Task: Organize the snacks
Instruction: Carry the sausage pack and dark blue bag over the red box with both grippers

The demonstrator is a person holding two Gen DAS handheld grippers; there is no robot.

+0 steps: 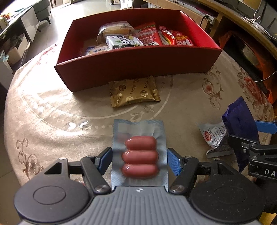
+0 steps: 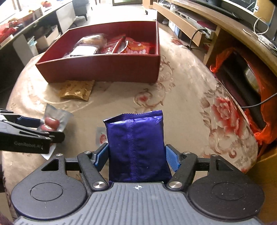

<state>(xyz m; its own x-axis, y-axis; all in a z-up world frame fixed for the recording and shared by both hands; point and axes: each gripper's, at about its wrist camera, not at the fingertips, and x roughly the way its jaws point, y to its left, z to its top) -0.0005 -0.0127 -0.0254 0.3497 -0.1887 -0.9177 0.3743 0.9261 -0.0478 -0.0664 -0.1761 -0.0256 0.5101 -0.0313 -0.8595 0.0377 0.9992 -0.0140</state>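
Daylight pours in from the far upper left, washing out the floor (image 1: 65, 15) and laying a hazy glare across the table (image 1: 52, 107) in both views. The red box (image 1: 138, 67) casts a soft shadow toward the camera. Fisheye curvature bends the edges strongly; the corners darken. The right view looks slightly softer.

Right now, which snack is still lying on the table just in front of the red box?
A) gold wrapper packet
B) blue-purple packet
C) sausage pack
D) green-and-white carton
A: the gold wrapper packet lies flat on the tablecloth against the near wall of the red box, while the sausage pack sits in the left claw and the blue-purple packet in the right claw.
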